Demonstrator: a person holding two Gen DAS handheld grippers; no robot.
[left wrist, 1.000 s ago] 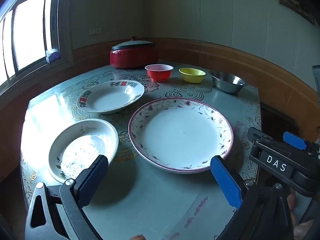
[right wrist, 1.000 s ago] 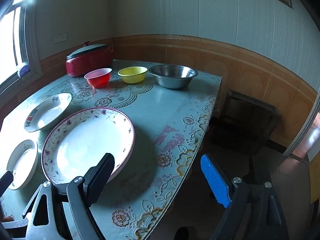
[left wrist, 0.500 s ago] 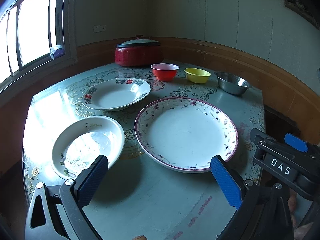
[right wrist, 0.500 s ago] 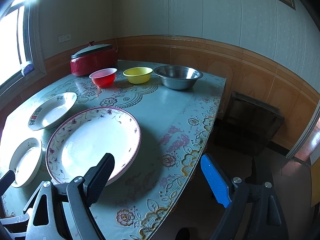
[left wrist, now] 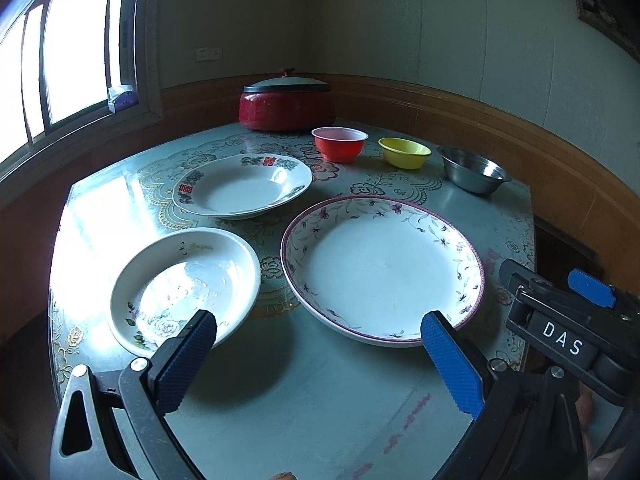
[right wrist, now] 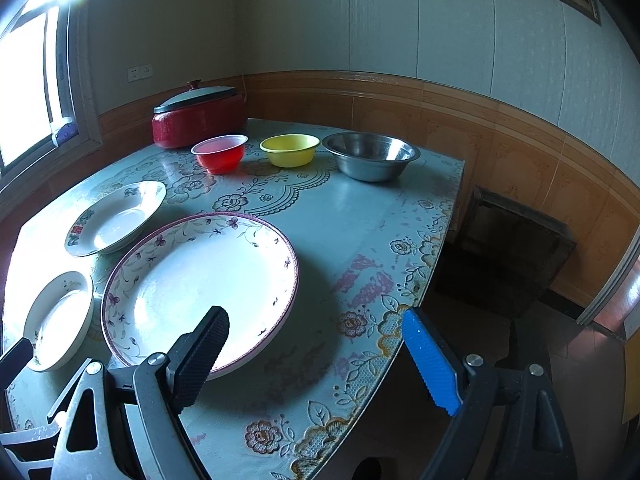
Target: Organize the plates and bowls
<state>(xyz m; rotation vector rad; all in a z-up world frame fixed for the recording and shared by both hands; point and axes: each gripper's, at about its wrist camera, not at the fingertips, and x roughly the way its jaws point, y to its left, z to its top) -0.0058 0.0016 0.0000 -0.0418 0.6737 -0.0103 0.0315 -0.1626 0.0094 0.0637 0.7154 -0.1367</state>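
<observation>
On the counter (left wrist: 280, 396), covered with a pale green flowered cloth, the crockery lies spread out with nothing stacked. In the left wrist view the large plate (left wrist: 382, 270) with a purple rim and small flower sprigs sits at the centre; the white deep plate (left wrist: 184, 288) lies just beside it at about 9 o'clock, and the plate with red characters (left wrist: 242, 186) lies near it at about 11 o'clock, none of the three touching. Farther back, running from 12 towards 2 o'clock of the large plate, stand the red bowl (left wrist: 340, 144), the yellow bowl (left wrist: 405, 153) and the steel bowl (left wrist: 474, 170) in a row, each apart from its neighbour, with a lidded red pot (left wrist: 287, 104) behind the red bowl near the wall. The left tongs (left wrist: 318, 354) hang above the near edge of the counter with their jaws wide apart and nothing between them, one fingertip showing over the white deep plate, the other over the large plate's rim. The right tongs (right wrist: 316, 350) are likewise spread wide and hold nothing, poised at about 5 o'clock of the large plate, over the counter's corner.
</observation>
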